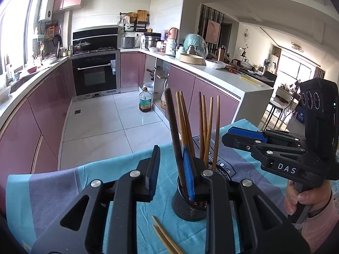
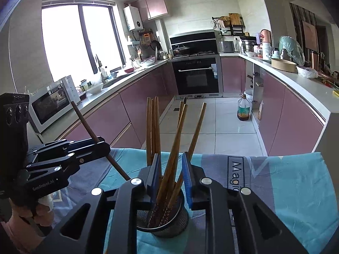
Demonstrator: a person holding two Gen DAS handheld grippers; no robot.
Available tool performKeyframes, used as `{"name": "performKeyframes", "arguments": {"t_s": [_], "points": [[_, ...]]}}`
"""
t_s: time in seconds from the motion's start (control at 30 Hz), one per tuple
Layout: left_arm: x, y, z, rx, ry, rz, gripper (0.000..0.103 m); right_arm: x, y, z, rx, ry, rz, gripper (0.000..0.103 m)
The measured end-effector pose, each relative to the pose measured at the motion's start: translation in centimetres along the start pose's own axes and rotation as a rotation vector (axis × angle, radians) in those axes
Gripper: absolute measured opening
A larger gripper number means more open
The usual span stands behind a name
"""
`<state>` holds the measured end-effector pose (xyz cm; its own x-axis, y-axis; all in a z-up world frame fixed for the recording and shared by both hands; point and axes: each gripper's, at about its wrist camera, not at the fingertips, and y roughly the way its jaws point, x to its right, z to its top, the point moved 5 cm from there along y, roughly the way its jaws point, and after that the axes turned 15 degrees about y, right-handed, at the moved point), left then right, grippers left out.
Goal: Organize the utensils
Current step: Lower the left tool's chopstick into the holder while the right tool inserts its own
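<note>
A black mesh utensil holder (image 1: 190, 201) stands on a blue and grey cloth (image 1: 53, 190) and holds several wooden chopsticks (image 1: 208, 127). My left gripper (image 1: 172, 173) is open just left of the holder, with a dark chopstick (image 1: 173, 135) leaning in the holder against its right finger. Two loose chopsticks (image 1: 165, 238) lie on the cloth below. My right gripper (image 2: 171, 177) is open, its fingers either side of the chopsticks (image 2: 169, 160) above the holder (image 2: 163, 222). It also shows in the left wrist view (image 1: 243, 135). The left gripper (image 2: 93, 150) shows at left, the dark chopstick (image 2: 91, 131) beside it.
Pink kitchen cabinets and white counters line both sides. An oven (image 1: 95, 74) stands at the far end. An oil bottle (image 1: 145, 101) stands on the tiled floor. A microwave (image 2: 50, 103) sits on the left counter. The cloth's far edge drops to the floor.
</note>
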<state>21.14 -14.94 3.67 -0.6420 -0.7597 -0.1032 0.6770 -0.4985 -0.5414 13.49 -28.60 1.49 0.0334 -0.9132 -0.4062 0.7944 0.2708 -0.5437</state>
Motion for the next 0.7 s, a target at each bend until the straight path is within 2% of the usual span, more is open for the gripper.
{"name": "performKeyframes", "arguments": {"t_s": [0.37, 0.43, 0.47, 0.57, 0.7], "points": [[-0.8, -0.5, -0.7, 0.022, -0.006, -0.005, 0.022, -0.7, -2.1, -2.8, -0.012, -0.007, 0.07, 0.026], [-0.8, -0.4, -0.7, 0.023, -0.005, -0.015, 0.011, -1.0, -2.1, -3.3, -0.027, -0.013, 0.08, 0.026], [-0.8, -0.3, -0.5, 0.023, -0.002, -0.019, 0.01, -1.0, -2.1, -3.6, -0.032, -0.012, 0.085, 0.026], [-0.4, -0.2, 0.0, 0.034, 0.015, -0.012, 0.009, -1.3, -1.7, -4.1, -0.055, -0.011, 0.097, 0.026], [-0.1, 0.1, 1.0, 0.046, 0.013, -0.041, 0.008, -1.9, -0.9, -4.6, -0.071, -0.037, 0.096, 0.026]]}}
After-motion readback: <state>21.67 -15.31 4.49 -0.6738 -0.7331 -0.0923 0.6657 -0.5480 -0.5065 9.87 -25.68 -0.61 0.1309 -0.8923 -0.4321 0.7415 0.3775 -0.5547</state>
